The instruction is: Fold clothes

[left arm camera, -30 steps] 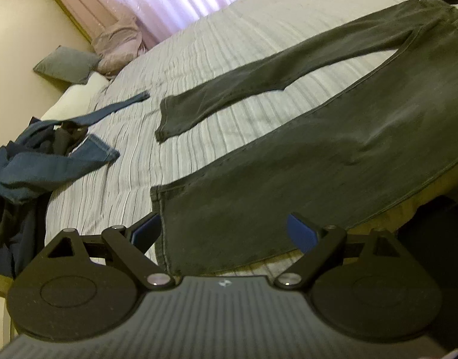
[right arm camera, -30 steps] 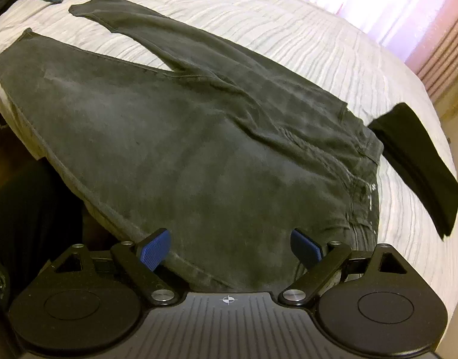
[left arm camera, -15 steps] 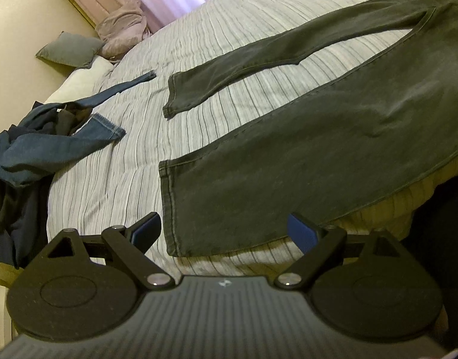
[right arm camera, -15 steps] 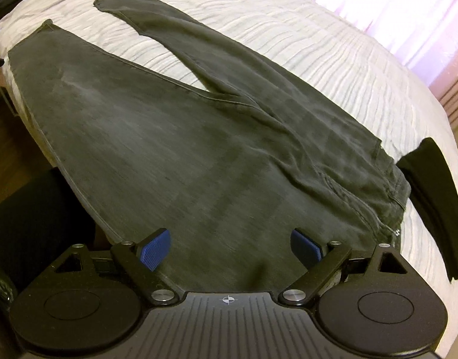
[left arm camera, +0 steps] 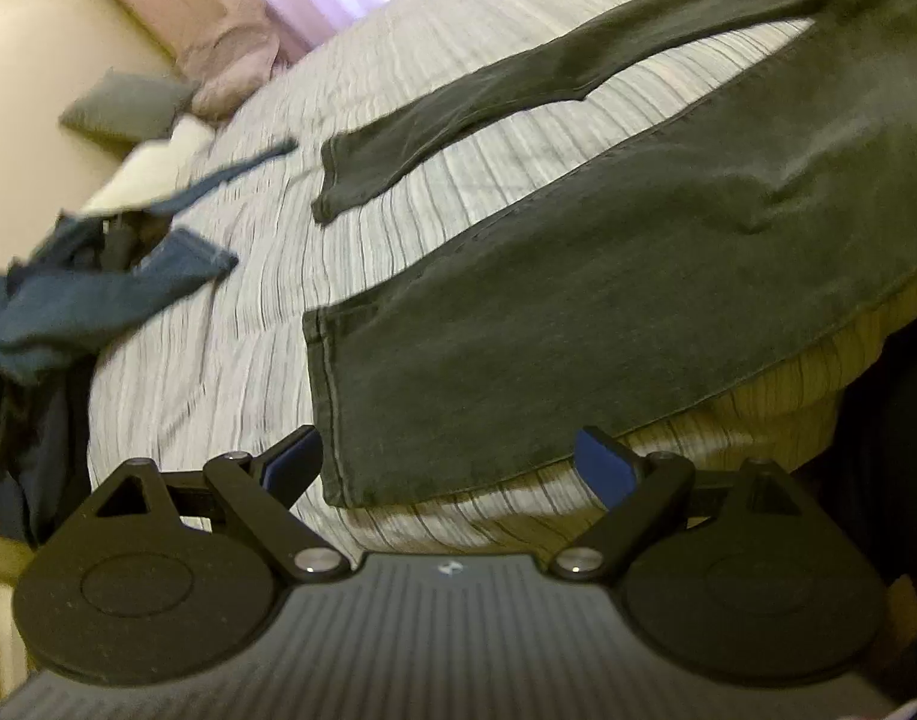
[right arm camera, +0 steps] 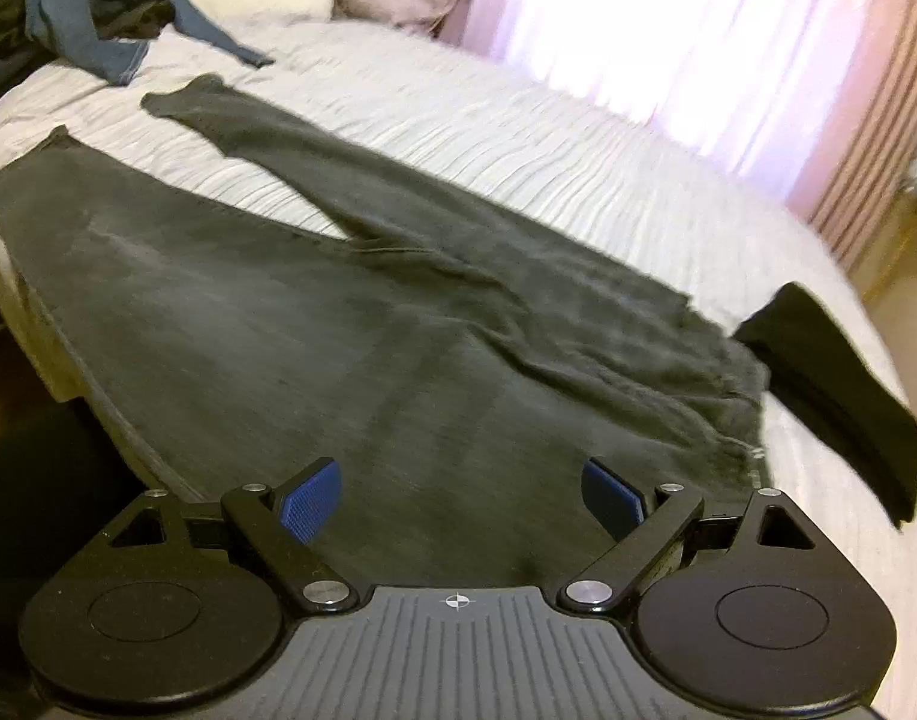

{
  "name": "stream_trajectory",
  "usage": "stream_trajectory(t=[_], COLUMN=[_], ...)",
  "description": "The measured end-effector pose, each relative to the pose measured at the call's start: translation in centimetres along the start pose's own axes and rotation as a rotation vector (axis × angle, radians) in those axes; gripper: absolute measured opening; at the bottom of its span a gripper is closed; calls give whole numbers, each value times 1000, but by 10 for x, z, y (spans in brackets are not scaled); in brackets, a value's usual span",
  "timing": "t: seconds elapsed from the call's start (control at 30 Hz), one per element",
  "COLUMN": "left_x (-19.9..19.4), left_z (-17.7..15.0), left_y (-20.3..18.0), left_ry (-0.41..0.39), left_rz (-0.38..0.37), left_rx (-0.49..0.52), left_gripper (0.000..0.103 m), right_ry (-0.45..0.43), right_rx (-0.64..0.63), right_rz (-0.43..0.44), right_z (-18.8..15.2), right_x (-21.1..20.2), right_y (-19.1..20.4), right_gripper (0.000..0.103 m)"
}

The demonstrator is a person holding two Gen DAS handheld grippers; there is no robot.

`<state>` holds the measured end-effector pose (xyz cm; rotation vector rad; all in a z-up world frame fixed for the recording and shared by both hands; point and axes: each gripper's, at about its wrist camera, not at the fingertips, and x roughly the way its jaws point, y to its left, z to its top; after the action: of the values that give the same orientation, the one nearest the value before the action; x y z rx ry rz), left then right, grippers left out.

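Two tools are hovering wide open, gripping nothing: your left tool [left arm camera: 449, 465] over the near leg hem, your right tool [right arm camera: 461, 495] over the seat of the dark grey jeans [right arm camera: 350, 324] lying spread across the striped bed [right arm camera: 518, 144].

Daylight is pouring through the curtain [right arm camera: 656, 36] behind the bed [right arm camera: 518, 138], blowing out to pink-white glare there. Nearer, the room is dimming, corners sinking into shadow. Motion blur is softening both views, and fisheye distortion is bending the bed's edges.
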<state>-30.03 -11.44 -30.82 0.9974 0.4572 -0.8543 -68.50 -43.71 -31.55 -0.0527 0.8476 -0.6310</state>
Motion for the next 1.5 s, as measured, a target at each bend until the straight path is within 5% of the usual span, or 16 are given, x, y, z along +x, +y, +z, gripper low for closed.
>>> stream_trajectory(t=[0.23, 0.4, 0.53, 0.67, 0.9, 1.03, 1.17, 1.33, 1.4, 1.5], left_x=[10, 32, 54, 59, 49, 51, 52, 54, 53, 53], left_z=[-38, -57, -63, -56, -49, -48, -40, -27, -20, -8], left_y=[-20, -49, -68, -68, -69, -66, -55, -48, -43, -40], left_ry=[-96, -139, -163, -175, -264, -311, -319, -307, -306, -306], left_rz=[71, 140, 167, 142, 157, 175, 209, 187, 184, 191], left_rx=[191, 419, 554, 547, 550, 511, 444, 429, 411, 405], left_gripper=[89, 87, 75, 60, 56, 38, 17, 13, 13, 13], right_ry=[-67, -50, -52, -90, -135, -144, -110, -70, -32, 13], right_rx=[-104, -196, -247, -247, -261, -314, -437, -549, -590, -647], right_rz=[-35, -93, -140, -164, -165, -172, -282, -407, -435, -458], right_z=[-37, -53, -67, -79, -96, -102, -117, -139, -143, -149], right_x=[-13, -12, -10, -14, -21, -15, -7, 4, 13, 25], right_y=[11, 20, 25, 23, 28, 42, 46, 30, 19, 2], right_gripper=[90, 90, 90, 90, 90, 90, 90, 89, 77, 75])
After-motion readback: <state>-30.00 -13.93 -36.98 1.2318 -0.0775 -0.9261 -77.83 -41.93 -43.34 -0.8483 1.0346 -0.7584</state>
